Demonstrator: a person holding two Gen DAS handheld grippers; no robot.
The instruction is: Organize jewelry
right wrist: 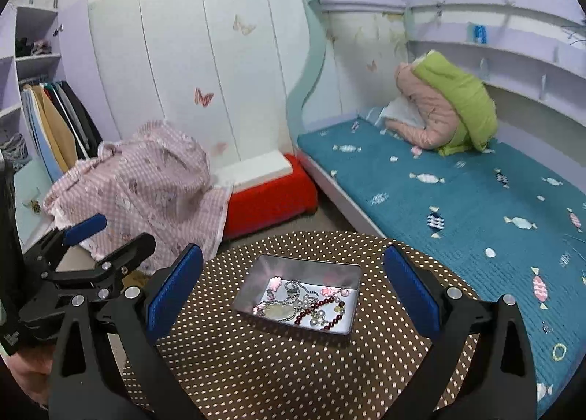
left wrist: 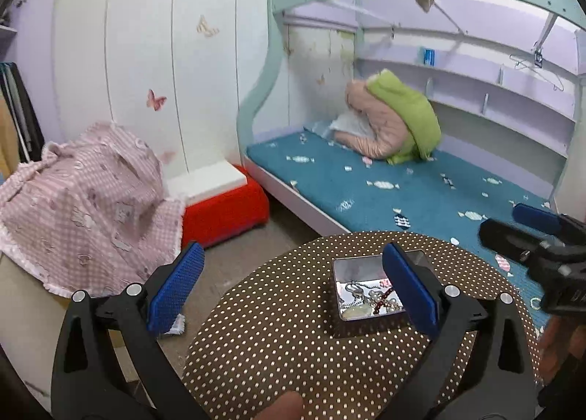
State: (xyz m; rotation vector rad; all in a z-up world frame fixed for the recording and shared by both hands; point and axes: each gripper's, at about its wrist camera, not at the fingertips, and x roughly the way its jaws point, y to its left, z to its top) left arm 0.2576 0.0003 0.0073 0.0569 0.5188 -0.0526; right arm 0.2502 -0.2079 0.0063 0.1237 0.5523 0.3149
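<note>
A shallow metal tin [right wrist: 331, 323] sits on a round brown table with white dots [right wrist: 278, 372]. In the tin lies tangled jewelry [right wrist: 307, 304]: silver chains, a pale oval pendant, dark red beads and pink charms. My right gripper [right wrist: 293, 284] hangs open above and short of the tin, nothing between its blue pads. In the left wrist view the tin [left wrist: 351, 268] shows beside the right pad, and my left gripper [left wrist: 293, 281] is open and empty. The left gripper [right wrist: 89, 238] also shows at the left edge of the right wrist view, and the right gripper [left wrist: 520, 233] at the right edge of the left wrist view.
A bunk bed with a teal candy-print mattress [right wrist: 476, 207] runs right of the table; a pink and green bundle [right wrist: 443, 112] lies on it. A pink checked cloth [right wrist: 146, 182] covers something at left. A red stool with a white slab [right wrist: 271, 189] stands by the white wardrobe.
</note>
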